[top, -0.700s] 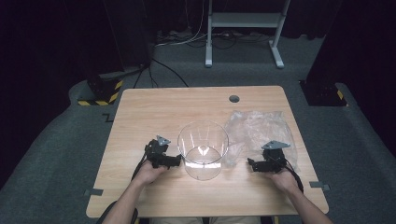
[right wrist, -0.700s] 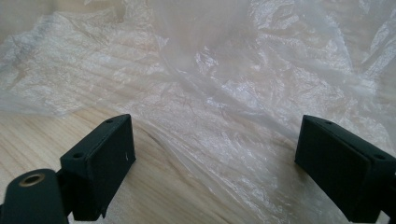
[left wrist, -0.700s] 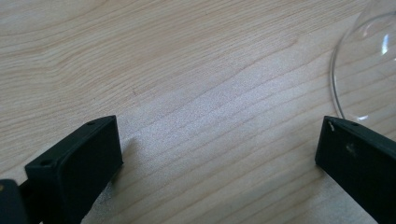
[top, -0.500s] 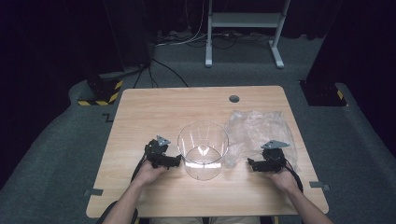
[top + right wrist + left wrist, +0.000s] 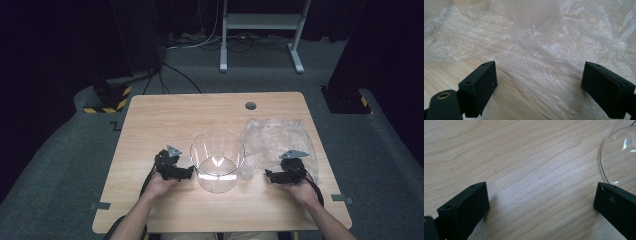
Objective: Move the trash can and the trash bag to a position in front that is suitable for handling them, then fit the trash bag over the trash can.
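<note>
A clear plastic bin (image 5: 217,159) stands upright near the middle of the wooden table (image 5: 165,120). A crumpled clear plastic bag (image 5: 277,137) lies flat just right of it. My left gripper (image 5: 188,172) rests on the table at the bin's left side, open, with bare wood between its jaws; the bin's base (image 5: 617,157) curves past its right jaw. My right gripper (image 5: 269,175) rests at the bag's near edge, open, with the wrinkled bag (image 5: 544,50) spread just ahead of and between its jaws, not pinched.
A round cable hole (image 5: 250,106) sits near the table's far edge. Beyond the table are a white stand's legs (image 5: 260,30), cables on the grey floor and a yellow-black striped base (image 5: 112,102) at far left.
</note>
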### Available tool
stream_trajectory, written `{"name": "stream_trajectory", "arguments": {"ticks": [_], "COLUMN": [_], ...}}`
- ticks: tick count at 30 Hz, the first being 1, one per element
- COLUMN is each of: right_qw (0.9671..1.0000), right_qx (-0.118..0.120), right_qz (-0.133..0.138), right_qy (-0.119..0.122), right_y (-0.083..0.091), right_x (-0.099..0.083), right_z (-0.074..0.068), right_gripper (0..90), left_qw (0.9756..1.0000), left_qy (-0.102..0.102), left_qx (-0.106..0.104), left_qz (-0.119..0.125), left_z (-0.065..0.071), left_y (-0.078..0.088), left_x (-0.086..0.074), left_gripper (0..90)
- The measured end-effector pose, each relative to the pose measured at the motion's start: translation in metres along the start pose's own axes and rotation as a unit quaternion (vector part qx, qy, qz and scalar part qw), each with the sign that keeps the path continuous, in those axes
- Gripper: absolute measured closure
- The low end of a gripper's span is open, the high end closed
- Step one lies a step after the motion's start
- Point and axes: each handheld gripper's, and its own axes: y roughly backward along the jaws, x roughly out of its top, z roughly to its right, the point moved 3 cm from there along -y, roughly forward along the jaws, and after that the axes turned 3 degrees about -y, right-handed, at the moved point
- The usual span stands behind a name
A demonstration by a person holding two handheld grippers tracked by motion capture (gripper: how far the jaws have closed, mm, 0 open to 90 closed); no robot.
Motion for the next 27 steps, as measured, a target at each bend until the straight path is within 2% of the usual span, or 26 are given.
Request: {"name": "stream_trajectory", "arguments": {"ticks": [2,7,14,15,18,27], "right_qw": [0.9999,0.9999,0.9998,0.9995,0.9991,0.9976], "right_qx": [0.002,0.001,0.007,0.009,0.011,0.023], "right_qz": [0.011,0.01,-0.016,-0.029,-0.04,-0.066], "right_qy": [0.003,0.001,0.009,0.007,-0.001,-0.001], "right_y": [0.0,-0.001,0.002,0.004,0.005,0.009], "right_x": [-0.002,-0.001,0.001,0.002,0.005,0.009], "right_z": [0.0,0.0,-0.002,-0.002,-0.002,-0.001], "right_gripper": [12.3,12.4,15.3,17.1,18.2,24.0], "left_qw": [1.0,1.0,1.0,0.9999,0.9999,0.9998], "left_qy": [0.0,0.0,0.0,-0.002,-0.002,-0.008], "left_qx": [0.0,-0.001,-0.002,-0.002,-0.004,-0.008], "left_qz": [0.001,0.002,-0.009,-0.012,-0.012,-0.015], "left_z": [0.0,0.0,0.0,0.0,-0.001,-0.002], "left_y": [0.0,0.0,0.0,0.001,0.001,0.001], "left_x": [0.0,0.0,0.001,0.002,0.002,0.001], "left_gripper": [0.1,0.1,0.1,0.2,0.2,0.2]}}
